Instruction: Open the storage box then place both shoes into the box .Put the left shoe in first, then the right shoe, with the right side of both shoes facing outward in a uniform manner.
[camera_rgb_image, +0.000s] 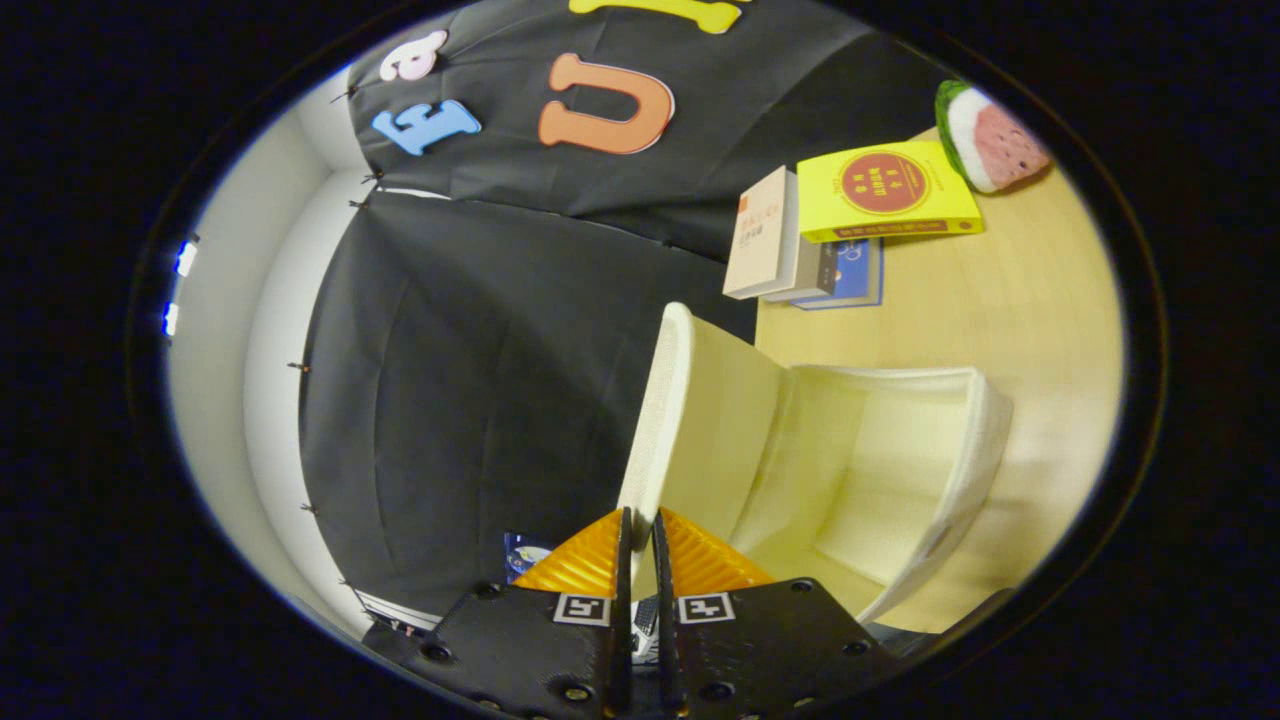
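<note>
Gripper view, tongs: the tongs (640, 545) are pinched nearly together on the bottom edge of the lid (662, 420), which stands swung up at twelve o'clock from the tips.
Box: the cream plastic storage box (960, 470) lies open at two o'clock, its inside bare.
Step advice: judging by the raised lid, keep the pinch firm and swing it fully back before letting go.
Worktop: a pale wooden worktop (1040, 330) carries stacked books (850, 225) and a watermelon-slice toy (990, 135) beyond the box.
Room: black cloth wall (480, 370) at ten o'clock.

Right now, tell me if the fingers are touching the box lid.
Touching. The gripper view shows the fingers closed on the bottom edge of the storage box's raised lid, no gap visible.
</note>
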